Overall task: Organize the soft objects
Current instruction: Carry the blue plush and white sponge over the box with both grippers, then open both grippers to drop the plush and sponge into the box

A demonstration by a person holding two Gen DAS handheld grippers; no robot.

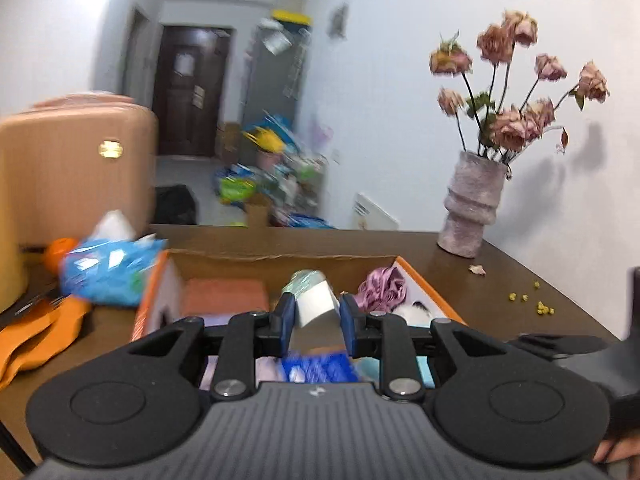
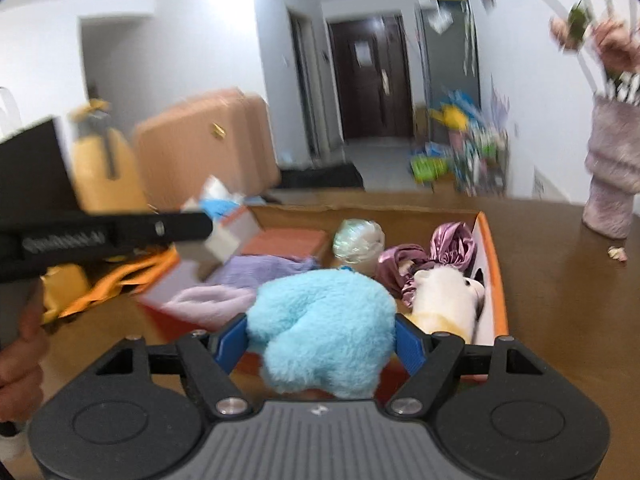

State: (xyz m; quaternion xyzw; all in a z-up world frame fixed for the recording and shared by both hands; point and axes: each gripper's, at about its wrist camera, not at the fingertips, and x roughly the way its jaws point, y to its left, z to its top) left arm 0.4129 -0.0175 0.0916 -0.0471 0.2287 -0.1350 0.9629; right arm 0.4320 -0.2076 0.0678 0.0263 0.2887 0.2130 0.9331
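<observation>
An open cardboard box (image 1: 280, 258) with orange sides stands on the brown table and holds soft things. My left gripper (image 1: 316, 312) is shut on a white wrapped roll (image 1: 314, 296) above the box. My right gripper (image 2: 320, 340) is shut on a fluffy light-blue plush (image 2: 320, 332) at the box's (image 2: 494, 280) near edge. In the box lie a purple satin scrunchie (image 2: 436, 252), a white plush (image 2: 444, 300), a clear-wrapped ball (image 2: 358, 240), lilac cloths (image 2: 264, 270) and a reddish pad (image 2: 284, 242). The left gripper (image 2: 188, 224) shows at the left of the right wrist view.
A vase of dried pink flowers (image 1: 474, 204) stands on the table's far right, with petals and yellow crumbs (image 1: 532, 304) nearby. A blue tissue pack (image 1: 108, 270) and orange cloth (image 1: 36, 336) lie left of the box. A peach suitcase (image 1: 72, 172) stands behind.
</observation>
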